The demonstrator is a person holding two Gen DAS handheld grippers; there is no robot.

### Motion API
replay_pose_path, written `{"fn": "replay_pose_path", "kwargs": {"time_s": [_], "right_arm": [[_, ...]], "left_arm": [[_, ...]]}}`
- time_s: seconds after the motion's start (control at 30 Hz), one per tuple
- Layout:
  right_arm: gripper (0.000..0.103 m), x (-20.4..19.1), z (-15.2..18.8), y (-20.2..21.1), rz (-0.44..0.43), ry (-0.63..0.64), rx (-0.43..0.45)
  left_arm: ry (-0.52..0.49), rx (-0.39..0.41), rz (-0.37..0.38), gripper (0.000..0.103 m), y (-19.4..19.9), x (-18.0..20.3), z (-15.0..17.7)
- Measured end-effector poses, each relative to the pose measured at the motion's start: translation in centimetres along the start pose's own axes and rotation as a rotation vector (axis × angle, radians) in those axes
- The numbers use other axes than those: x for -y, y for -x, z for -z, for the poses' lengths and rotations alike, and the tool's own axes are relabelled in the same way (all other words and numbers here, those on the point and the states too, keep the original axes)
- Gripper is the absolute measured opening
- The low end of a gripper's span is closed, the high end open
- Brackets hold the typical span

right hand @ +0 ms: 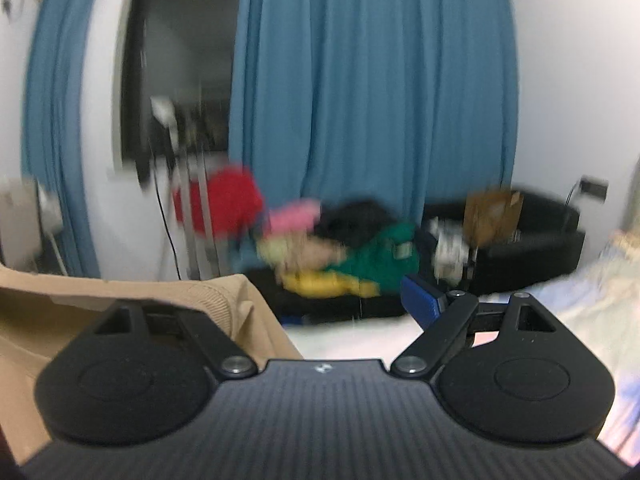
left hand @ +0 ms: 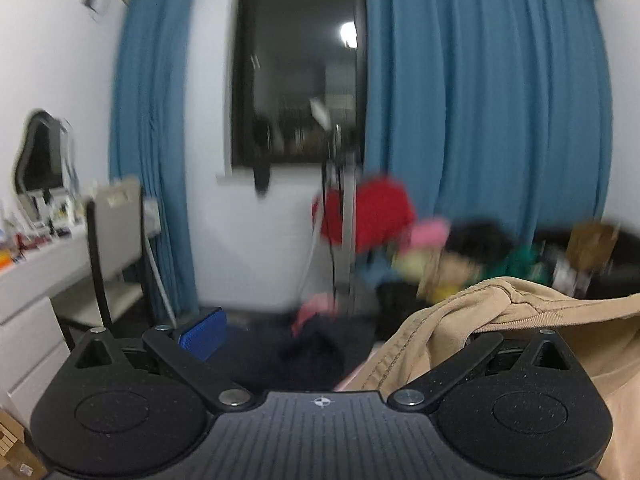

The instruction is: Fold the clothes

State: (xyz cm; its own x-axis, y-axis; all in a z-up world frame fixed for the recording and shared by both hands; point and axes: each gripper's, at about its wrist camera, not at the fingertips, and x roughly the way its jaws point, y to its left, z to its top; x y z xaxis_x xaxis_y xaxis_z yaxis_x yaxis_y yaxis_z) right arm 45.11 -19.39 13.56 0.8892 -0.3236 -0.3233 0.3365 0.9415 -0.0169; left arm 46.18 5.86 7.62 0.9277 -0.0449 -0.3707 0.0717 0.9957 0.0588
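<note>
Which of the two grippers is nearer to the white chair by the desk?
Left. The chair stands close ahead, to the left of the left gripper. The right gripper is farther off, beyond the tan garment that lies between them.

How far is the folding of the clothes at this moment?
Nothing looks folded yet. In hand: a tan garment drapes over one finger each of the left gripper and the right gripper, both with jaws wide open. Left: folding it, then the colourful clothes pile lying heaped behind.
</note>
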Motion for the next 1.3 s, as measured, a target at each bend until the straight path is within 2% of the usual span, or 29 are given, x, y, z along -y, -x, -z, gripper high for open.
{"fn": "replay_pose_path", "kwargs": {"time_s": [0.13, 0.27, 0.33, 0.4, 0.5, 0.53, 0.6, 0.7, 0.8, 0.87, 0.97, 1.03, 1.17, 1.3], "right_arm": [[0.085, -1.3, 5.6, -9.1, 0.007, 0.065, -0.176], [0.084, -3.2, 9.5, -15.1, -0.027, 0.199, -0.353], [0.084, -4.5, 10.7, -16.1, -0.073, 0.287, -0.426], [0.084, -5.9, 11.3, -16.5, -0.132, 0.387, -0.488], [0.085, -7.9, 11.1, -15.5, -0.233, 0.481, -0.535], [0.085, -8.2, 10.6, -14.8, -0.249, 0.47, -0.523], [0.085, -8.7, 9.7, -13.3, -0.284, 0.439, -0.497], [0.085, -8.1, 8.4, -10.8, -0.297, 0.327, -0.393], [0.085, -7.0, 8.5, -7.2, -0.216, 0.237, -0.232], [0.085, -5.9, 9.0, -4.3, -0.195, 0.174, -0.158], [0.085, -4.2, 10.3, 0.7, -0.188, 0.112, -0.091], [0.085, -3.3, 11.3, 4.4, -0.186, 0.079, -0.055], [0.085, -1.8, 13.3, 11.1, -0.217, 0.001, -0.001], [0.085, 0.0, 15.1, 17.9, -0.249, -0.084, 0.034]], "left_arm": [[-0.04, -0.179, 0.078, 0.096, -10.3, 1.2, 5.1], [-0.212, -0.321, 0.085, 0.096, -16.3, 3.1, 9.1], [-0.331, -0.403, 0.062, 0.096, -18.6, 4.4, 10.4], [-0.403, -0.505, 0.065, 0.098, -19.8, 5.6, 11.7], [-0.462, -0.588, 0.07, 0.099, -20.7, 6.6, 12.4], [-0.435, -0.594, 0.088, 0.099, -20.5, 6.5, 12.2], [-0.328, -0.575, 0.152, 0.101, -19.7, 5.8, 11.3], [-0.176, -0.503, 0.247, 0.102, -17.8, 4.2, 10.0], [-0.053, -0.374, 0.288, 0.103, -14.5, 2.3, 9.4], [0.018, -0.308, 0.308, 0.103, -11.5, 1.0, 9.8], [0.068, -0.237, 0.315, 0.103, -6.5, -0.7, 11.6], [0.047, -0.229, 0.315, 0.103, -3.8, -1.2, 13.0], [0.056, -0.239, 0.241, 0.103, 3.2, -4.6, 16.2], [0.109, -0.196, 0.199, 0.103, 10.0, -8.6, 19.6]]}}
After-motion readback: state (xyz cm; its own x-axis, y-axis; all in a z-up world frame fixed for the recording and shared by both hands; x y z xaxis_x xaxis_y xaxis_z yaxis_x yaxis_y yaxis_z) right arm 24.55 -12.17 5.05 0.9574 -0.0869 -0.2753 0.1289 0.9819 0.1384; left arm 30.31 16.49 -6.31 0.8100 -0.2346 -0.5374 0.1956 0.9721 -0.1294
